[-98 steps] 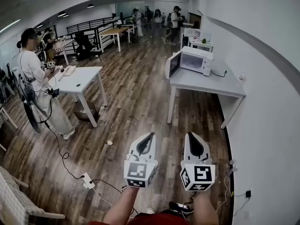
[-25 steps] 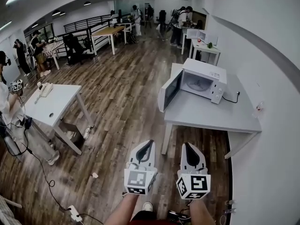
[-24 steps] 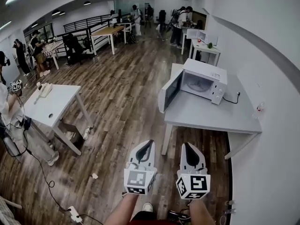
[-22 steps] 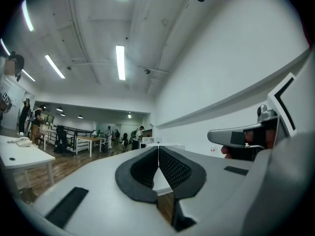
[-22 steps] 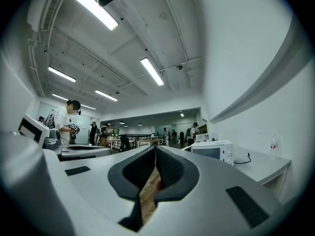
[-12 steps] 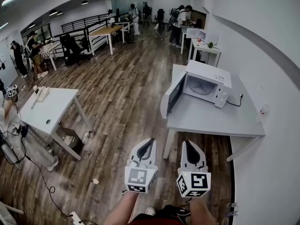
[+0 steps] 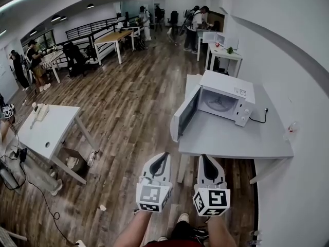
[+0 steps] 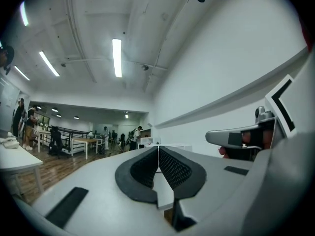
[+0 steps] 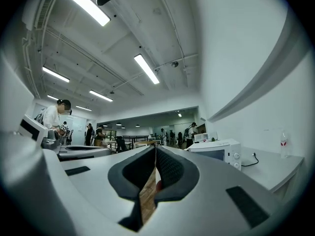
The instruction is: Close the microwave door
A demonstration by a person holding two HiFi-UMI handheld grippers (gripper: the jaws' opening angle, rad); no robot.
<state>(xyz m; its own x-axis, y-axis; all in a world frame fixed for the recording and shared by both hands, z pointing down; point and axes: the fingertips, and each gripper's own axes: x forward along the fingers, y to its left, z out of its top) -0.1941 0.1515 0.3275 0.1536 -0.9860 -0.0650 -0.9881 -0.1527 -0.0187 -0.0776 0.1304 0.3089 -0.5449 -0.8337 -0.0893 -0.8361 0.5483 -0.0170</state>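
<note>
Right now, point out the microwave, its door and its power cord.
microwave [image 7: 229,85], head view, on its white top.
microwave door [image 7: 186,115], head view, on the dark window.
power cord [image 7: 263,120], head view, on the black loop.

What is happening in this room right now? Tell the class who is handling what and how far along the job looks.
A person holds a left gripper and a right gripper, one in each hand, level in front of the body. Both are shut and empty. Ahead of them a white microwave sits on a grey table, and its door stands wide open. Neither gripper touches the microwave, so the door is not yet closed. Other people stand at tables farther off.
</note>
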